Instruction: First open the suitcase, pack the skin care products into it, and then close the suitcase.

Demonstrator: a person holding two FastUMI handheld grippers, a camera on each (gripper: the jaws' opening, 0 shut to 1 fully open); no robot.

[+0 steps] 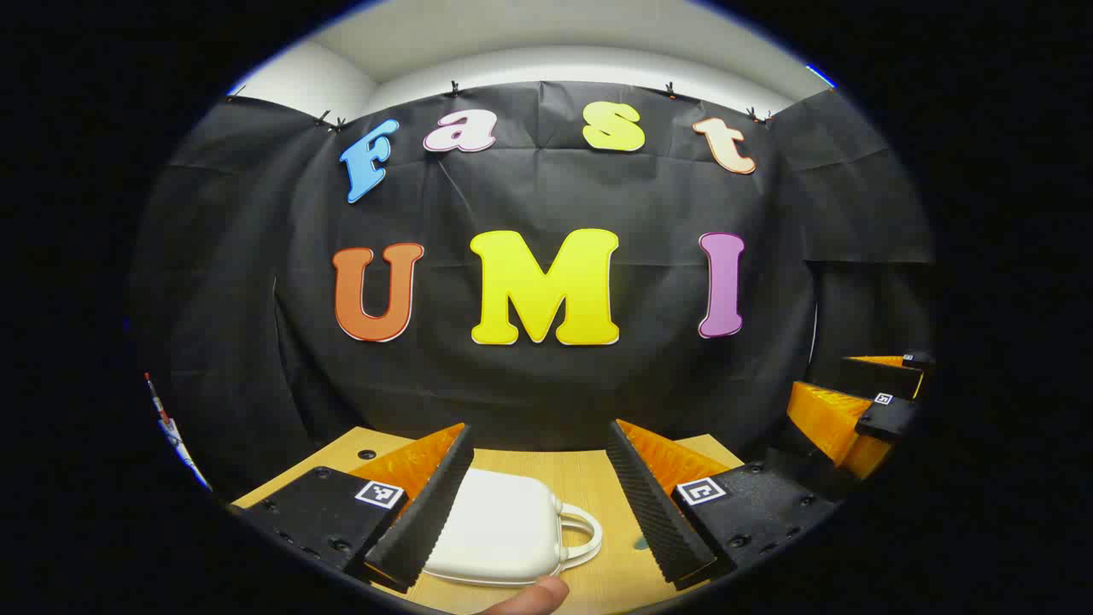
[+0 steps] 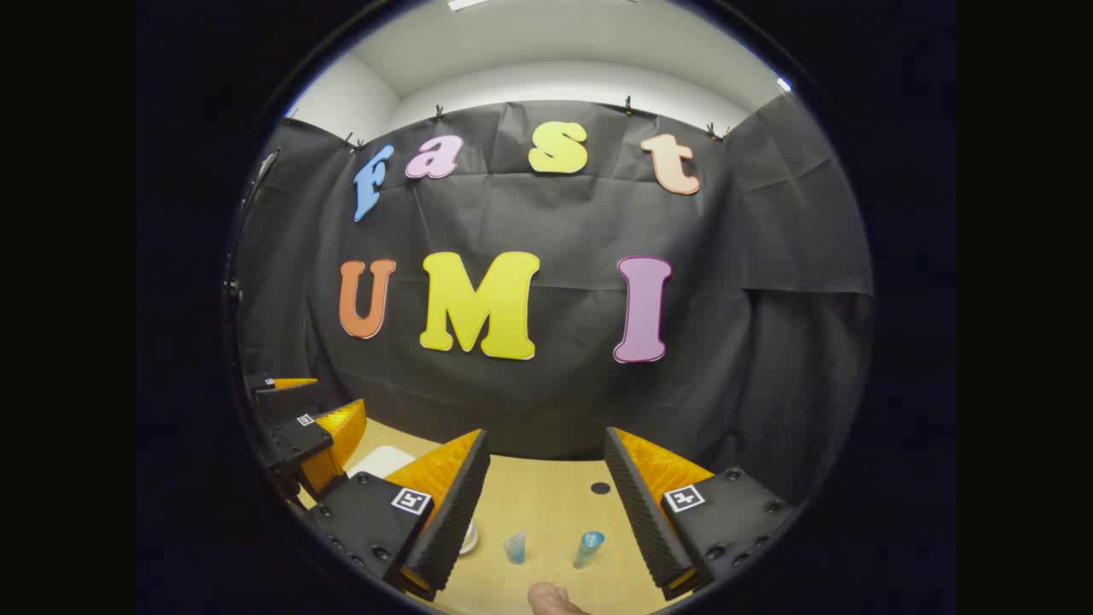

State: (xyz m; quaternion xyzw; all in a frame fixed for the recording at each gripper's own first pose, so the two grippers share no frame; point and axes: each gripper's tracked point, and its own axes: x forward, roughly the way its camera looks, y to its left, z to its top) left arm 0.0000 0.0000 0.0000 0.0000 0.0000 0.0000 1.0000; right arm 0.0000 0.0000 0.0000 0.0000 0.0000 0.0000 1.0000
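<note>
A small white suitcase (image 1: 499, 530) lies closed on the wooden table (image 1: 589, 483), its handle (image 1: 585, 534) pointing right. My left gripper (image 1: 540, 436) hovers open above it, and its left finger covers the case's left end. In the right gripper view, two small blue skin care items stand on the table: a short clear-blue one (image 2: 515, 547) and a slim tube (image 2: 587, 547). My right gripper (image 2: 546, 436) is open above them with nothing between its fingers. A white round item (image 2: 469, 538) peeks out from behind its left finger.
The right gripper (image 1: 858, 401) appears at the right edge of the left gripper view. In the right gripper view the left gripper (image 2: 303, 418) sits far left, a corner of the suitcase (image 2: 382, 461) beside it. A small black hole (image 2: 600, 488) marks the tabletop. A fingertip (image 1: 534, 595) shows at the bottom.
</note>
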